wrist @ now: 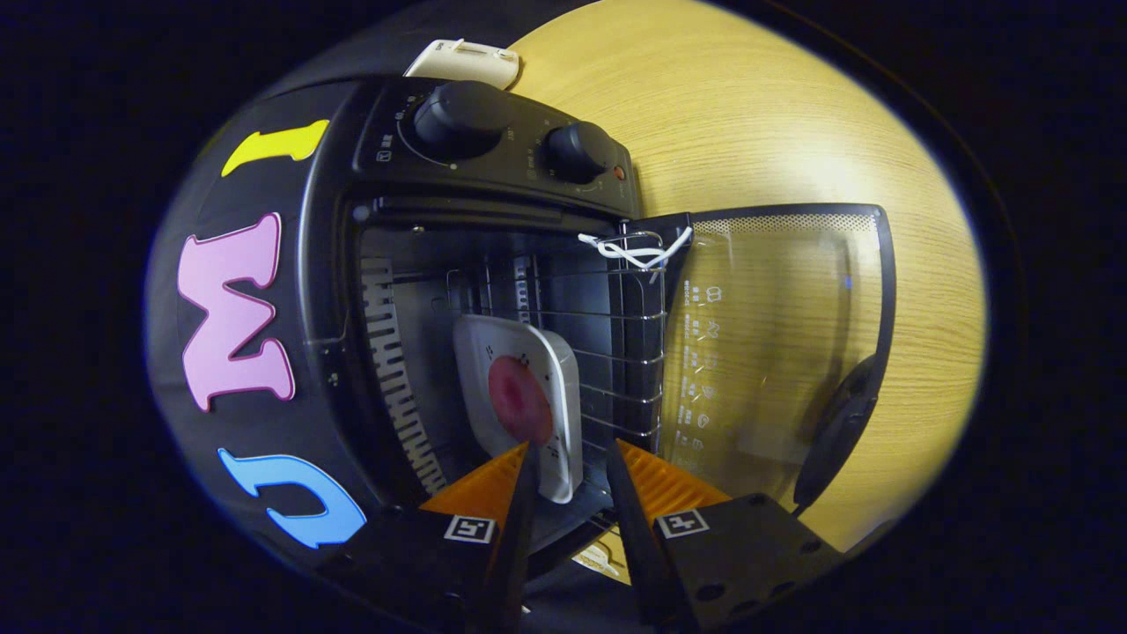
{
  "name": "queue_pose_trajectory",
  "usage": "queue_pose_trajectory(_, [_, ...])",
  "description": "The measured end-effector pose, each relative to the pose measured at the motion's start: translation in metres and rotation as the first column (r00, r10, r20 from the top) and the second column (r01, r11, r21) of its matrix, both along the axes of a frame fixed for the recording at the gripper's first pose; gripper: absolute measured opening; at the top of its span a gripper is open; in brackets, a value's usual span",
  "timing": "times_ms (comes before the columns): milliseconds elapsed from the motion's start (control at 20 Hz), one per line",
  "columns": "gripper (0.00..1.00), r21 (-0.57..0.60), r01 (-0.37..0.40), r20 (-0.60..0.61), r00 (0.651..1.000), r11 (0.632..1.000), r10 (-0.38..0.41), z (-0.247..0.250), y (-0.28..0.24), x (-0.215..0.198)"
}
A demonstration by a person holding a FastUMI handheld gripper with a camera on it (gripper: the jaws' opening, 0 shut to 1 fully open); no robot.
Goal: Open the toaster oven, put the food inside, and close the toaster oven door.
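While the gripper (568, 449) gapes, the plate (519, 401) lies between its fingertips.

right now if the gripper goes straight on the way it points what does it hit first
Most likely the plate with the food on it, which sits on the rack inside the open oven, just ahead of the open gripper. Depth is unclear; the plate's near edge may already lie between the fingertips.

Matt plastic, shiny glass, bare wire and pale wood.

The toaster oven (493, 167) has a matt dark body with smooth knobs (462, 114); its door (775, 343) is glossy glass, the rack (616, 352) thin metal wire, the plate (519, 396) smooth, the table (748, 114) grained wood.
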State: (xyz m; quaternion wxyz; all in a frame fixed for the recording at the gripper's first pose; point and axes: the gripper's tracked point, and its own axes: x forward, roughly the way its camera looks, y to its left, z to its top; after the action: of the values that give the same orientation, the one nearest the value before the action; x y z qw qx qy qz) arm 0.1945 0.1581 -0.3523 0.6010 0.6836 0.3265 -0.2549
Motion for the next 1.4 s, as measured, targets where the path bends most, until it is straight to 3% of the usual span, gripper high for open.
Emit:
queue_pose_trajectory(200, [0.52, 0.064, -0.098, 0.062, 0.994, 0.993, 0.094, 0.038, 0.012, -0.033])
queue_pose_trajectory(350, [0.56, -0.043, -0.271, 0.121, 0.954, 0.962, 0.274, 0.052, 0.006, -0.071])
queue_pose_trajectory(450, [1.0, -0.143, -0.357, 0.137, 0.916, 0.923, 0.376, 0.051, -0.005, -0.097])
queue_pose_trajectory(500, [0.98, -0.207, -0.394, 0.132, 0.896, 0.895, 0.425, 0.051, -0.012, -0.109])
queue_pose_trajectory(600, [0.98, -0.335, -0.482, 0.111, 0.833, 0.81, 0.542, 0.045, -0.016, -0.13])
queue_pose_trajectory(700, [0.98, -0.469, -0.561, 0.069, 0.746, 0.682, 0.662, 0.035, -0.014, -0.15])
queue_pose_trajectory(850, [0.98, -0.603, -0.67, -0.038, 0.565, 0.432, 0.824, 0.011, 0.004, -0.18])
queue_pose_trajectory(950, [0.98, -0.679, -0.693, -0.165, 0.466, 0.242, 0.869, -0.007, 0.004, -0.193])
queue_pose_trajectory(1050, [0.99, -0.715, -0.696, -0.302, 0.388, 0.062, 0.871, -0.028, -0.002, -0.198])
queue_pose_trajectory(1100, [0.99, -0.721, -0.692, -0.346, 0.363, 0.002, 0.865, -0.036, -0.004, -0.198])
queue_pose_trajectory(1200, [0.99, -0.711, -0.701, -0.391, 0.336, -0.05, 0.857, -0.053, -0.002, -0.196])
queue_pose_trajectory(1400, [0.99, -0.707, -0.706, -0.43, 0.379, -0.045, 0.819, -0.065, -0.006, -0.173])
